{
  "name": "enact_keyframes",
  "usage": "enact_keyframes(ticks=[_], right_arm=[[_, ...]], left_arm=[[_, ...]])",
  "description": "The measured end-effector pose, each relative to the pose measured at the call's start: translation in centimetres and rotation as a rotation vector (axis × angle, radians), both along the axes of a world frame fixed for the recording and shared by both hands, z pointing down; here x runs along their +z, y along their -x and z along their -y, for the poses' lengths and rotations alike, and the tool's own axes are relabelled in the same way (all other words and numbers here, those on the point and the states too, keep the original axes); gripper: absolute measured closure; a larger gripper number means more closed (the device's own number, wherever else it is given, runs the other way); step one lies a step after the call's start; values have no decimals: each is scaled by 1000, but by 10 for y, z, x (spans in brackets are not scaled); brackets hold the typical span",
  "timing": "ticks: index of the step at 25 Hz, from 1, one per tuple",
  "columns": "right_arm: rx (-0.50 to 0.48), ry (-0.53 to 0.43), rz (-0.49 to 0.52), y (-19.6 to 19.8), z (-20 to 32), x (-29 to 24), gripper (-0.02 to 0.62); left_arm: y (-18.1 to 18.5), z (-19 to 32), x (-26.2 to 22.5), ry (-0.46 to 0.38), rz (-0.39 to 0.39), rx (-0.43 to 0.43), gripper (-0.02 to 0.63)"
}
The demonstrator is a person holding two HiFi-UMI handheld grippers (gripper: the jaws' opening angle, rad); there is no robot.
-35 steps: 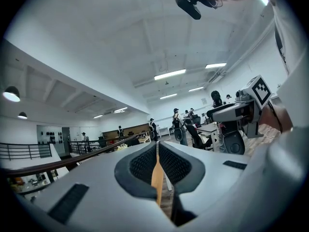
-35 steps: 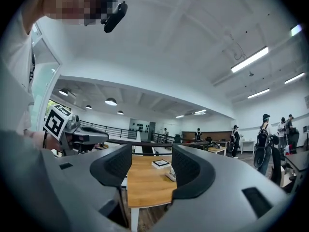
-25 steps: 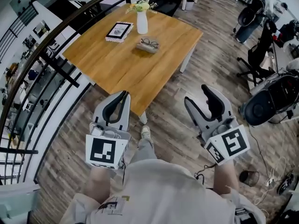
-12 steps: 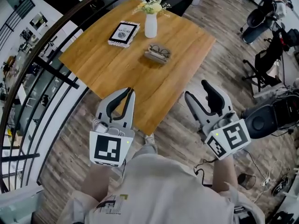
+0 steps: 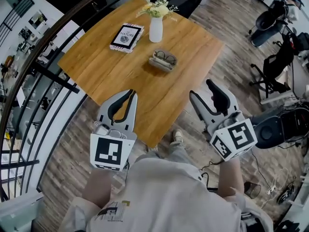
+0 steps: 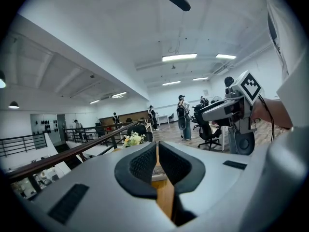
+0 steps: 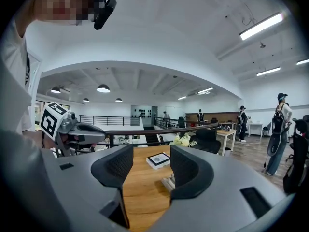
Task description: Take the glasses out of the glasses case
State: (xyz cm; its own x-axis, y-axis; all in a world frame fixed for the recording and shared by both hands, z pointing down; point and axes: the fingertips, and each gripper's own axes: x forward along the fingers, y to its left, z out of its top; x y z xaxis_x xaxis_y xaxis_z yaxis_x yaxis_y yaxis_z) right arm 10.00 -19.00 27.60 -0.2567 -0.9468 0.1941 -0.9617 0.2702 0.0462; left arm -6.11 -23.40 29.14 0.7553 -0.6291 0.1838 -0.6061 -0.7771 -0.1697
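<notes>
Now the person stands nearer the wooden table than a second ago, so the reach can begin. The left gripper is closed on nothing and the right gripper gapes wide, empty. The glasses lie in the open glasses case (mid-table, well ahead).

We see the right gripper, jaws apart (nothing between them), facing the tabletop; a book lies toward its far edge, the glasses case nearer us.
</notes>
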Motion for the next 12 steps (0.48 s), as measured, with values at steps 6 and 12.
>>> enact_keyframes(ticks=[6,12], right_arm=[[-70,27,-23,-20,38,16,339],[-166,79,-21,-44,84,38,341]], left_arm=[[-17,28,7,8,10,-75,575],[-42,60,10,2,3,-155,575]])
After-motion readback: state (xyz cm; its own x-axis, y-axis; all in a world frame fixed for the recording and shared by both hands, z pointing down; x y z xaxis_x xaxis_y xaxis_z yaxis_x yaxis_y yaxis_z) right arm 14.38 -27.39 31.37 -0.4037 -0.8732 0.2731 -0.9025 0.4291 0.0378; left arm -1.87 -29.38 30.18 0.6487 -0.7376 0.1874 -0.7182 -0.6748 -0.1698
